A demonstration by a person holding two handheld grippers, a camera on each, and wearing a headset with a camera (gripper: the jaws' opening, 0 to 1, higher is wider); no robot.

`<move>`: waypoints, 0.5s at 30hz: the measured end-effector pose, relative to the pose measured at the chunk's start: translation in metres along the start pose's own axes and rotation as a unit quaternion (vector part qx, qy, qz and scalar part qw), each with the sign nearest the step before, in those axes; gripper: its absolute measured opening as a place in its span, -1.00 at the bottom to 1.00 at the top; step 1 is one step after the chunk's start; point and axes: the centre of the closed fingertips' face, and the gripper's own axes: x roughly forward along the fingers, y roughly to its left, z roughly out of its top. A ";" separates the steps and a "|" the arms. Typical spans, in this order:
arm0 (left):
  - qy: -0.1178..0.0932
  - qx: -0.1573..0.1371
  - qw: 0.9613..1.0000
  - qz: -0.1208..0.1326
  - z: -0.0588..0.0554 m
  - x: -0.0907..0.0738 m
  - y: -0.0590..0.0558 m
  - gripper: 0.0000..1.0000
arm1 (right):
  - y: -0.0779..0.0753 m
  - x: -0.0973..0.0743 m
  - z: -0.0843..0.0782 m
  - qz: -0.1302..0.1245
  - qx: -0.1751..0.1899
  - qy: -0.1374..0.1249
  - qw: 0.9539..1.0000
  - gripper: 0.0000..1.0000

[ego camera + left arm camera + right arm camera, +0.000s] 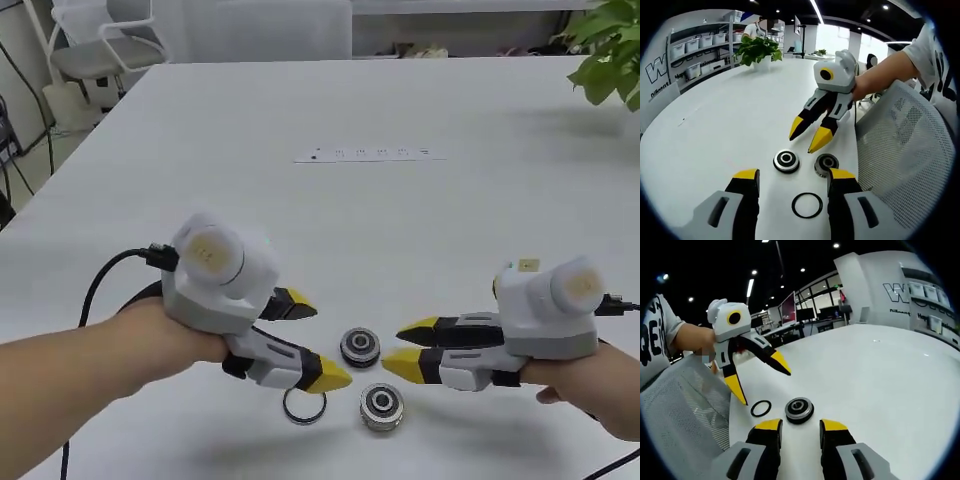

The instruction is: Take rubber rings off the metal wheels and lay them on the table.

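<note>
Two small metal wheels lie near the table's front edge: one [360, 346] [786, 161] [799, 410] between the grippers, the other [381, 404] [826, 163] closer to me. A loose black rubber ring [304, 407] [807, 205] [761, 408] lies flat on the table just left of the nearer wheel. My left gripper [315, 340] [794, 173] [765, 385] hovers over the ring, jaws wide open and empty. Facing it from the right, my right gripper [408, 347] [801, 426] [804, 142] is open more narrowly, with nothing held, its tips close to the wheels.
The white table [330, 220] stretches far ahead, with a flat white socket strip [368, 154] at mid-distance. A plant [610, 50] stands at the far right, an office chair [100, 45] beyond the far left corner. A black cable [100, 280] trails from the left gripper.
</note>
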 end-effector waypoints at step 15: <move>0.000 -0.032 0.999 -0.009 -0.003 0.013 0.003 -0.18 | -0.002 -0.001 -0.003 -0.003 0.006 0.002 1.000 -0.46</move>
